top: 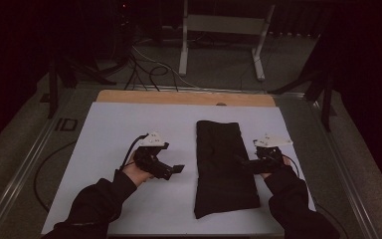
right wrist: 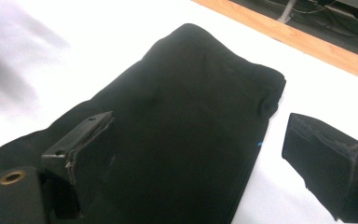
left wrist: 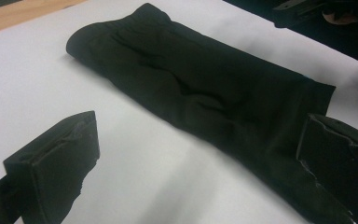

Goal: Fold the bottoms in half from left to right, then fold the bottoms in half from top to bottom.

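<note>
A black cloth [top: 224,169], folded into a long strip, lies flat on the white sheet [top: 129,129], right of the middle. My left gripper [top: 175,169] is open over bare sheet just left of the cloth, pointing at it. In the left gripper view the cloth [left wrist: 191,84] runs across ahead of my gripper [left wrist: 200,158], whose right jaw overlaps the cloth's near end. My right gripper [top: 242,162] is open at the cloth's right edge. In the right gripper view one jaw of my gripper [right wrist: 205,154] is above the cloth [right wrist: 182,130] and the other above the sheet.
The sheet covers a wooden table whose far edge [top: 184,98] shows bare. Beyond it stand a white metal frame [top: 219,25], dark stand legs [top: 323,89] and cables on the floor [top: 149,69]. The other gripper [left wrist: 307,9] appears at the top right of the left gripper view.
</note>
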`<act>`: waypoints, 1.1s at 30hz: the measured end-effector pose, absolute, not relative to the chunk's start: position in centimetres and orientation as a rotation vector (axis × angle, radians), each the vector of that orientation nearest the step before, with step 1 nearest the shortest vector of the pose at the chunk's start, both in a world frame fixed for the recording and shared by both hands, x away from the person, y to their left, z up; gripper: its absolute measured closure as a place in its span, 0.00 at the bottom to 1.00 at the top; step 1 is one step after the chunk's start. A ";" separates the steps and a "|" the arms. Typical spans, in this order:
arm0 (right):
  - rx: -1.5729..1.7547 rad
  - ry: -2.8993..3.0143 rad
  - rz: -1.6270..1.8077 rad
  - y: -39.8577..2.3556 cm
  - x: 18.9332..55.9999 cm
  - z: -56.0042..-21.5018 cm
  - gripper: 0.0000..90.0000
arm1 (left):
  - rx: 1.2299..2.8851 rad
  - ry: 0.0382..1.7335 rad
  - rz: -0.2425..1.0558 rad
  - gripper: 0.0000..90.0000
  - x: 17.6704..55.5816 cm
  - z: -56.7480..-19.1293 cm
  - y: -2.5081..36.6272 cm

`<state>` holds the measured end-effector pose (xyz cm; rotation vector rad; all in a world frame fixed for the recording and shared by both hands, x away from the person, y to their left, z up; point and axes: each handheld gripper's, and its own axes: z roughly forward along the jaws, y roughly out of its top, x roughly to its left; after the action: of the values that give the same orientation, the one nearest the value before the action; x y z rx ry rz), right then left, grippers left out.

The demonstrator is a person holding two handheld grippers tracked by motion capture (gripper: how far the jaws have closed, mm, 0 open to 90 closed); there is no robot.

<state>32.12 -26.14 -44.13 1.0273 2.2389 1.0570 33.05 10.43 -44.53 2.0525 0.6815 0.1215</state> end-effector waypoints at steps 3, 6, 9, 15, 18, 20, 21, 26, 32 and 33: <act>1.035 2.235 1.060 -26.0 32.9 -44.2 0.11 | 2.042 0.697 0.110 0.00 33.6 -44.6 10.2; 1.038 2.233 1.061 -25.9 33.6 -44.3 0.11 | 2.044 0.707 0.106 0.00 34.2 -44.7 10.0; 1.043 2.237 1.048 -25.9 33.9 -44.3 0.11 | 2.052 0.712 0.104 0.00 34.7 -44.8 9.7; 1.052 2.226 1.052 -26.2 34.8 -44.1 0.11 | 2.068 0.717 0.110 0.00 35.8 -44.8 8.8; 1.059 2.230 1.041 -26.3 35.4 -44.1 0.11 | 2.074 0.725 0.116 0.00 36.5 -44.8 8.4; 1.071 2.225 1.050 -26.4 35.9 -44.2 0.11 | 2.074 0.735 0.116 0.00 37.0 -44.9 8.1; 1.079 2.227 1.049 -26.5 36.2 -44.2 0.11 | 2.077 0.736 0.121 0.00 37.2 -44.9 7.9; 1.108 2.219 1.055 -26.5 37.6 -44.4 0.11 | 2.078 0.747 0.111 0.00 38.3 -45.1 7.2; 1.134 2.213 1.058 -26.8 39.3 -44.5 0.11 | 2.055 0.796 0.078 0.00 40.1 -45.6 6.3; 1.144 2.211 1.067 -26.8 39.6 -44.6 0.11 | 2.046 0.803 0.077 0.00 40.3 -45.7 6.2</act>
<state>39.60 -26.83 -44.61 1.1443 2.2112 1.0666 40.32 6.15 -45.69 2.0458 0.8029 0.0773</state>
